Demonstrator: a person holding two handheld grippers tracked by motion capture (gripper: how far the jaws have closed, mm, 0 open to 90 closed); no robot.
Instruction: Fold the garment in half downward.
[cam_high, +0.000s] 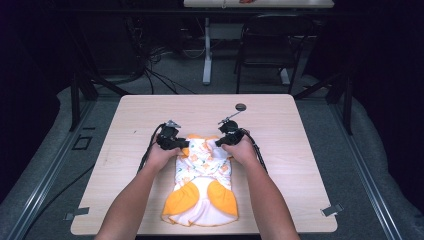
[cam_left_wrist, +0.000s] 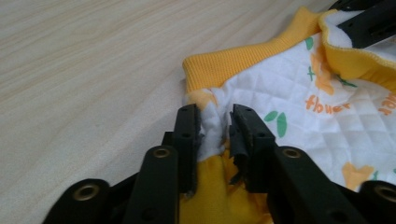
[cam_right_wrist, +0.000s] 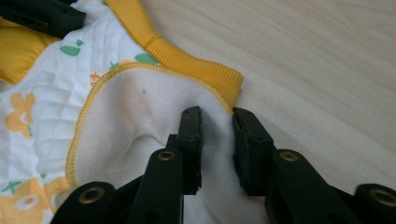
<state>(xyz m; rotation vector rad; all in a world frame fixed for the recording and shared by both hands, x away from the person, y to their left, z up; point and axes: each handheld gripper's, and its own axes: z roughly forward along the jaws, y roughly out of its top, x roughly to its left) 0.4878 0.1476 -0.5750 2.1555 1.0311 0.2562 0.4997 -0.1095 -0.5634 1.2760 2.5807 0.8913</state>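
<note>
High view: quilted garment (cam_high: 202, 182) flat on counter (cam_high: 280, 130), mid-front. Left claw (cam_left_wrist: 215, 122) pinched on bunched white-and-yellow fabric near the ribbed collar. Right claw (cam_right_wrist: 217, 125) clamped on the fleecy lining fold at the garment's far edge.

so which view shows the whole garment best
The high view: the garment lies whole on the table. The left gripper view gives its quilted print and yellow cuff; the right gripper view, its fleecy inside.

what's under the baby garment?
The wooden table lies directly under the baby garment; bare wood shows all round it. Anything beneath the cloth itself is covered. Both grippers pinch its far edge: left gripper, right gripper.
</note>
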